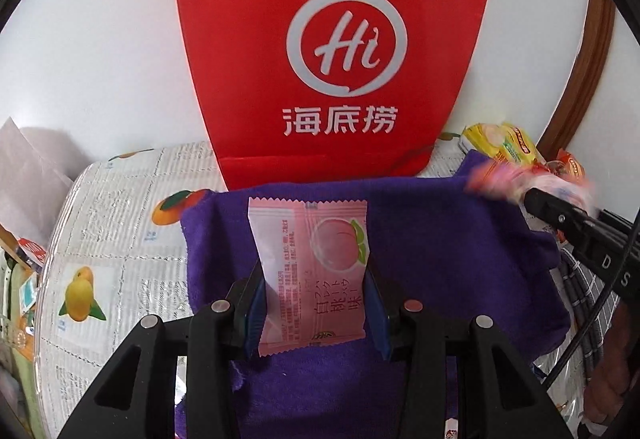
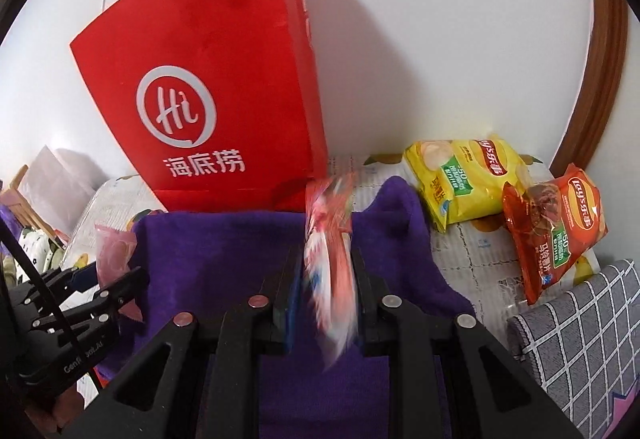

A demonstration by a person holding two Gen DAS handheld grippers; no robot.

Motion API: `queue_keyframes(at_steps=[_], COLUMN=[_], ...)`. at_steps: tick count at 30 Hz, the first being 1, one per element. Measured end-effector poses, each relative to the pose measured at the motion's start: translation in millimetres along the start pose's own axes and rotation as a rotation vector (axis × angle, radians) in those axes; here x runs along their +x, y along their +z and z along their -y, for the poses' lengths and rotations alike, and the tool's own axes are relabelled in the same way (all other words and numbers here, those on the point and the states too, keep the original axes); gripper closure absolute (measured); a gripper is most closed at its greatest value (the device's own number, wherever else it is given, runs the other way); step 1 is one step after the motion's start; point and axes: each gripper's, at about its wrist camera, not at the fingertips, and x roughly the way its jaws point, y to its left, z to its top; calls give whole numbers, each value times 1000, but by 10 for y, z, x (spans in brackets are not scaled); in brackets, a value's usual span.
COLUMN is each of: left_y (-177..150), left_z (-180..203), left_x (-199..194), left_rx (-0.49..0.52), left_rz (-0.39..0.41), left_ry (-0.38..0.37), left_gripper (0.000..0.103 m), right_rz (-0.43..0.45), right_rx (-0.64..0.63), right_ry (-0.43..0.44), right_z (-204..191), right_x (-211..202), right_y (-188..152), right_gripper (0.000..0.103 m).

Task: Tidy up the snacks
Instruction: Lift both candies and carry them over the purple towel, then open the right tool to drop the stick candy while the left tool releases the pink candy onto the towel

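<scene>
A: Nearest the lens, the left gripper (image 1: 316,303) is clamped on a pink peach packet (image 1: 310,271), a flat glossy wrapper with zigzag-cut ends, held upright over the purple cloth (image 1: 440,259).

B: And the right gripper (image 2: 326,295) is closed on a red-and-white packet (image 2: 330,263), seen edge-on and blurred, so its print cannot be read. It looks thin and crinkly.

A: How far along does the tidying look?

B: Early to middling, probably. Both packets are in the jaws, neither set down. The cloth below, soft and fuzzy with rumpled edges, looks bare apart from them.

A: What is left?

B: The yellow chip bag (image 2: 464,179) and the orange-red chip bag (image 2: 556,227), puffy foil pillows, lie far right on the fruit-print table cover (image 2: 476,251), off the cloth.

A: The red paper bag (image 2: 224,87) stands stiff against the far wall, just behind the cloth. Whether anything is inside cannot be seen.

B: At the near right sits a grey checked fabric (image 2: 580,323).
</scene>
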Motion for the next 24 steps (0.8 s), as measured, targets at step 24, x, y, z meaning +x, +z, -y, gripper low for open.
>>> queue_keyframes(at_steps=[24], left_y=[-82], left_z=[46], left_x=[110], left_rx=[-6], left_rz=[-40], left_ry=[-39], left_gripper=[62], right_rz=[-19], right_rx=[-69], right_ry=[-40], right_z=[38], right_x=[-30], right_y=[-24], right_gripper=[70])
